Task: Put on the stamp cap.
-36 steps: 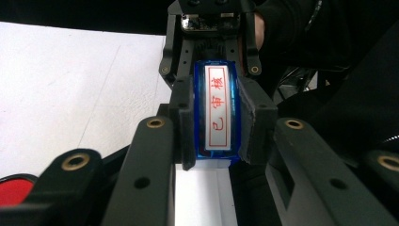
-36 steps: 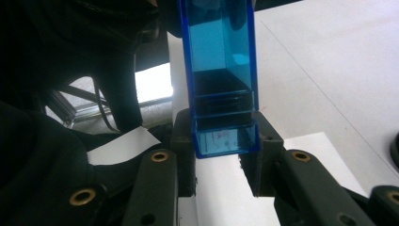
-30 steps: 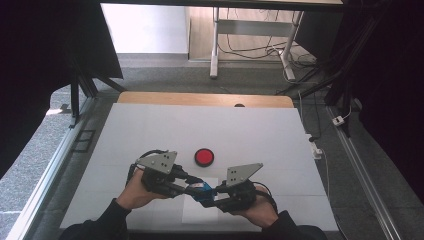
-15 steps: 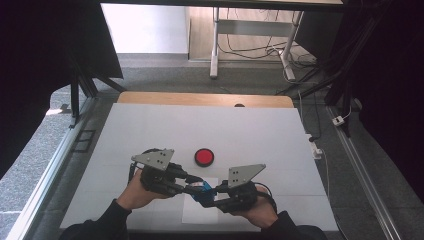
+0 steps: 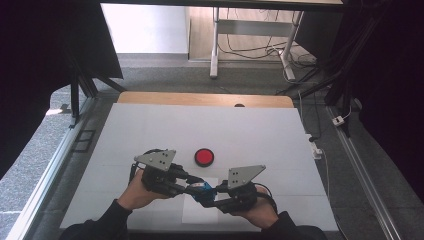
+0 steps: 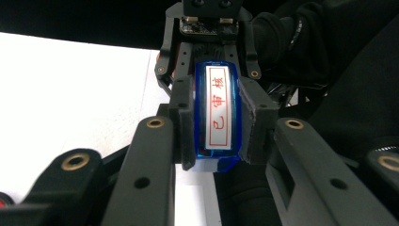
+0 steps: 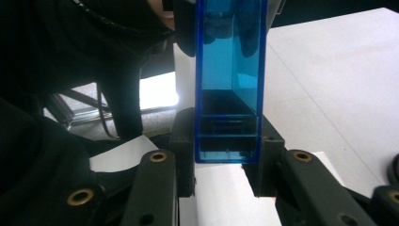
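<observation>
Item: blue stamp, translucent blue plastic body, held off the white surface between both tongs, at about 6 o'clock in the high view.

Left tongs: closed on the stamp; in the left gripper view the two black pads clamp its long sides, and the white face with red characters in a red frame is turned to the camera (characters too small to read with certainty).

Right tongs: jaws have just been opening slightly, yet the pads remain against the stamp's blue case, gripping its near end; the case rises straight up the right gripper view.

Also present: red round button, lying on the surface at 12 o'clock from the stamp, near it but apart; a white paper sheet under the tongs; the person's hands, left and right, in dark sleeves, entering from 6 o'clock
</observation>
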Action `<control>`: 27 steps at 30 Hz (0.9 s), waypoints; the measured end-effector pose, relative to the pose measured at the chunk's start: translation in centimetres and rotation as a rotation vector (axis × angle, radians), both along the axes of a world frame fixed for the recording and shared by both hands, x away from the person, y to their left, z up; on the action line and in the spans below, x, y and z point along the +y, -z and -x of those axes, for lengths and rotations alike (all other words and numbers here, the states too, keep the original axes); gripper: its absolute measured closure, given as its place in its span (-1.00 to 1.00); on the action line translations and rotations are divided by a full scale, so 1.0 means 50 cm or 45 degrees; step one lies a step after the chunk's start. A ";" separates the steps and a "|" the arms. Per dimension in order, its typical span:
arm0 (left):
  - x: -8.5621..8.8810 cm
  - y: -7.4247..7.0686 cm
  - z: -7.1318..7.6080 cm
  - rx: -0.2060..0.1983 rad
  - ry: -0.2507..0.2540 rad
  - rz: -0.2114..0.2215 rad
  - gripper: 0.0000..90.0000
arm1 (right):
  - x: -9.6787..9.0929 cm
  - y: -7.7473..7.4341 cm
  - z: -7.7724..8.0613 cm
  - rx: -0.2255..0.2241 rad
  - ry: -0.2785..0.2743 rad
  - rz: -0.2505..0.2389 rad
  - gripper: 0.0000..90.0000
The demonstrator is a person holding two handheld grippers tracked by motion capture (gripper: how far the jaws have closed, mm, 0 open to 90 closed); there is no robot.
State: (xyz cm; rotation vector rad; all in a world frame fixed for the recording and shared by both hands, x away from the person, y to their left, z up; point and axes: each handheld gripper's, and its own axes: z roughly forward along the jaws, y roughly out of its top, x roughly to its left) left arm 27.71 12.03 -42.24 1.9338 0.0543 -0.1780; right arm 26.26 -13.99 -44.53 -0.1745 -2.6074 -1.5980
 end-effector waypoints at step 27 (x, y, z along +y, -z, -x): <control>0.012 -0.021 0.006 -0.047 -0.100 -0.042 0.55 | -0.018 0.002 -0.005 -0.033 0.165 0.055 0.11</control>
